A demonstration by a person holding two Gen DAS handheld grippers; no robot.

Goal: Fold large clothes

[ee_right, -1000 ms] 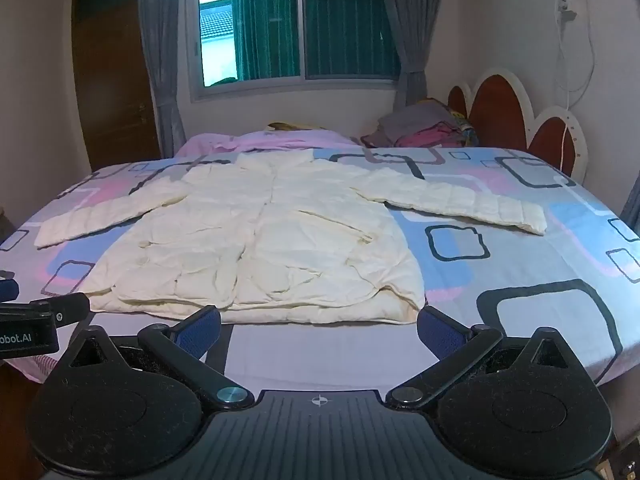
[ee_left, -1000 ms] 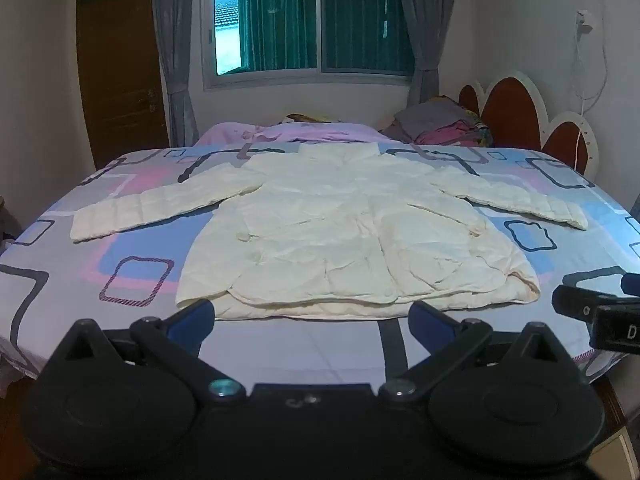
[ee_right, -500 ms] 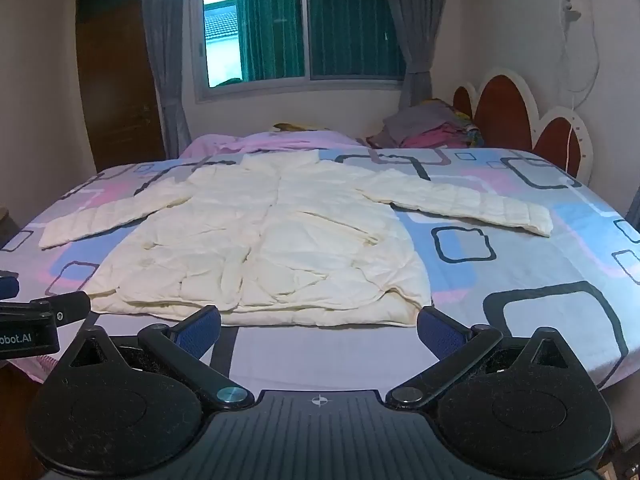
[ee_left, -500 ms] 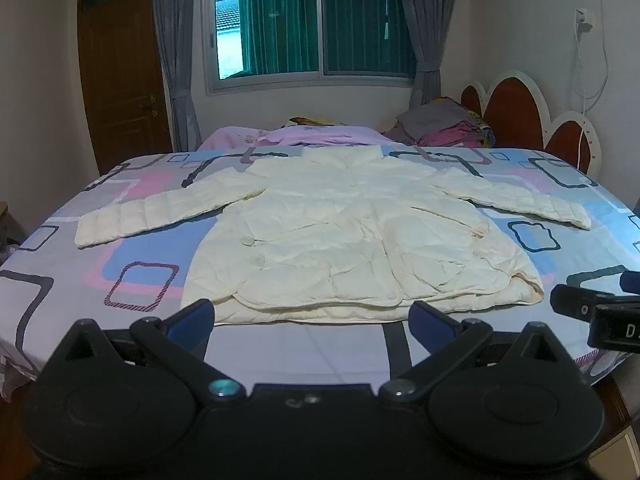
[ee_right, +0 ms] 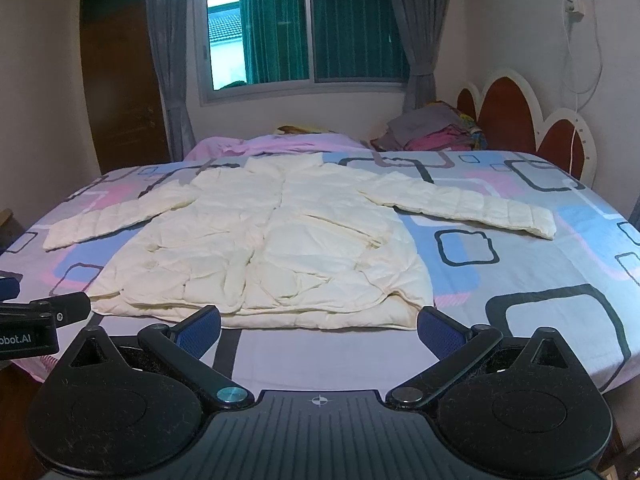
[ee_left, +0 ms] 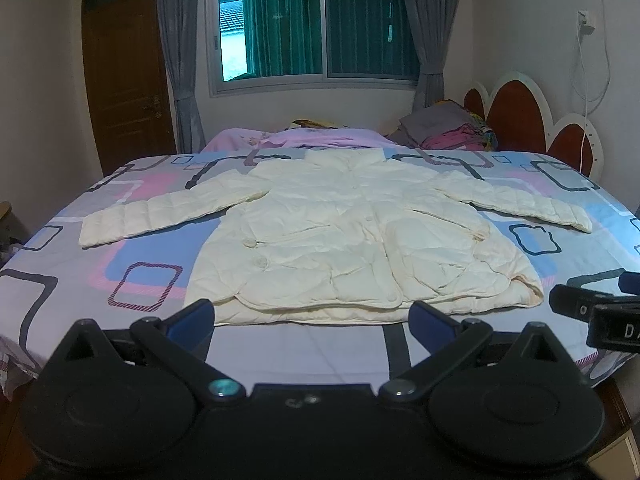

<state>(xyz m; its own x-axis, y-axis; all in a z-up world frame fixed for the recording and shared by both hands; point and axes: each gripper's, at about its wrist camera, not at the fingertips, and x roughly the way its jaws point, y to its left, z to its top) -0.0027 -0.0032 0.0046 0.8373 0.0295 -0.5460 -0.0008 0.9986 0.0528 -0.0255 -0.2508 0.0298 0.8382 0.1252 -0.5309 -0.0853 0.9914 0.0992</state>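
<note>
A cream quilted jacket (ee_left: 352, 236) (ee_right: 276, 248) lies flat and face up on the bed, collar toward the window, both sleeves spread out to the sides. Its hem runs along the near side of the bed. My left gripper (ee_left: 310, 322) hangs open just short of the hem, nothing between its blue pads. My right gripper (ee_right: 318, 328) is open too, before the hem's right half, also holding nothing. Each gripper shows at the edge of the other's view.
The bed (ee_left: 60, 264) has a sheet with square patterns in pink, blue and grey. A pile of clothes (ee_left: 448, 128) and a pink blanket (ee_left: 304, 138) lie at the far side. A headboard (ee_left: 524, 120) stands right, a wooden door (ee_left: 128, 76) left.
Both views have tilted down slightly and drawn back a little, so the jacket sits lower in frame. The jacket itself has not moved.
</note>
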